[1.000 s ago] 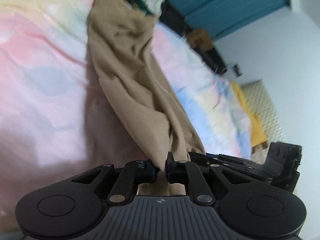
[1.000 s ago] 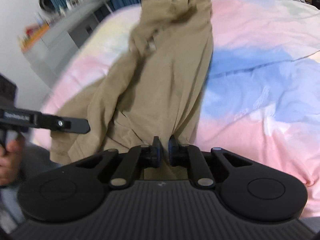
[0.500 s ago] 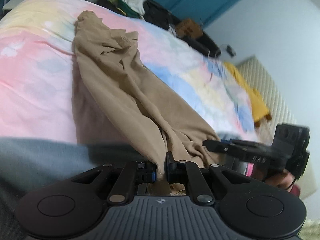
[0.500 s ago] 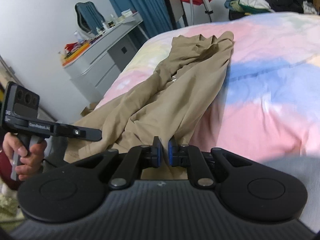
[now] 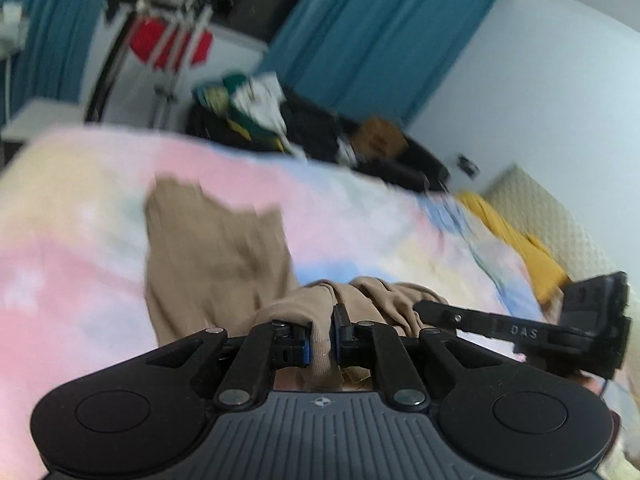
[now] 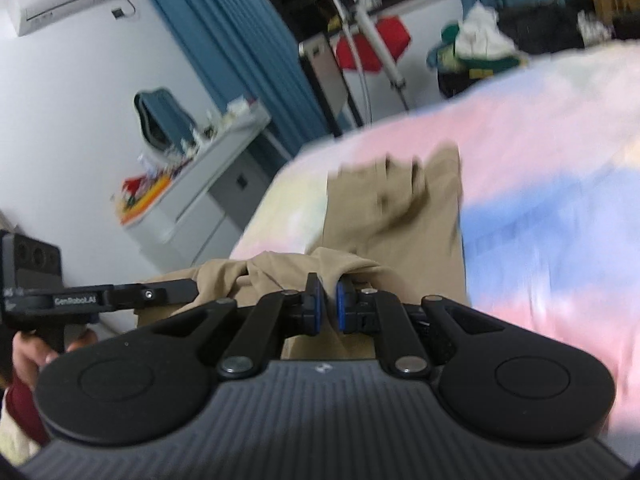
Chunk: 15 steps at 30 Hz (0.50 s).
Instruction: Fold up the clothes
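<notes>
Matt tan cloth garment (image 5: 216, 256); matt black plastic tool (image 5: 320, 332).

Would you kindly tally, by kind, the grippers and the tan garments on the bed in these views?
Grippers: 2, the left gripper and the right gripper, both clamping fabric.
Tan garments: 1, the tan garment on the pastel bedspread.
Total: 3

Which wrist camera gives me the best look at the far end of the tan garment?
Right wrist: the tan garment shows its far edge and creases, though blurred. Left wrist shows the same end, smeared worse.
</notes>
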Each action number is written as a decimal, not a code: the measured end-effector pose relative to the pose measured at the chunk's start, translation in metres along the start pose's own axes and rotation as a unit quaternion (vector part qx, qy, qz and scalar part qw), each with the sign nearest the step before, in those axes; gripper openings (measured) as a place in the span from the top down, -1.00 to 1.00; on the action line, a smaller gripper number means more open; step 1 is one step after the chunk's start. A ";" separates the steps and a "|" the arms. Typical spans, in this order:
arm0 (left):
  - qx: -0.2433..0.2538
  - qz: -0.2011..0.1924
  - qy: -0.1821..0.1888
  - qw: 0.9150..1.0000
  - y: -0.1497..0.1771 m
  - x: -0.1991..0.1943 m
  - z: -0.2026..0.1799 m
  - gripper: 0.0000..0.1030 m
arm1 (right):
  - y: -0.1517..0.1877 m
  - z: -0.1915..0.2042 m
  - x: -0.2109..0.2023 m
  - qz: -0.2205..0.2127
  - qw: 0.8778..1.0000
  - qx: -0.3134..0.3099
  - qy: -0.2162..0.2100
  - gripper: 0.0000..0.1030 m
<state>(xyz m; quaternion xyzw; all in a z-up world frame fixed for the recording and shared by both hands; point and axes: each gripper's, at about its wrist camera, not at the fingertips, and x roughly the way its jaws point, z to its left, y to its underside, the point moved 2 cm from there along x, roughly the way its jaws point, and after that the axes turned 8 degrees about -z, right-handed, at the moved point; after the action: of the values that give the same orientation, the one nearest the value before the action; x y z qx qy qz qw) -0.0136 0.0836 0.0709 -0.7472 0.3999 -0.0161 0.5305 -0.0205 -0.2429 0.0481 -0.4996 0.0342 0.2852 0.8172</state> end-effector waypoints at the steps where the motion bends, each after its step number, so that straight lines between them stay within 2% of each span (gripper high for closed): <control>1: 0.004 -0.011 -0.007 1.000 -0.010 0.010 0.002 0.78 | -0.009 -0.002 0.014 -0.007 1.000 -0.004 0.006 0.78; 4: 0.028 -0.033 -0.039 0.998 -0.033 0.045 0.011 0.78 | -0.031 -0.010 0.055 -0.021 0.999 -0.014 0.024 0.78; 8: 0.042 -0.040 -0.072 0.996 -0.048 0.095 0.029 0.78 | -0.044 -0.024 0.110 -0.028 0.998 -0.035 0.053 0.78; 15: 0.036 -0.003 -0.123 0.992 -0.028 0.185 0.086 0.77 | -0.022 -0.065 0.195 0.004 0.995 -0.053 0.087 0.78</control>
<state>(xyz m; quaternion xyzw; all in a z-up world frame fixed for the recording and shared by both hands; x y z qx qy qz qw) 0.1669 0.0400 -0.0182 -0.7248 0.3287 0.0600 0.6025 0.1680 -0.2206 -0.0331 -0.5651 0.0918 0.2455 0.7823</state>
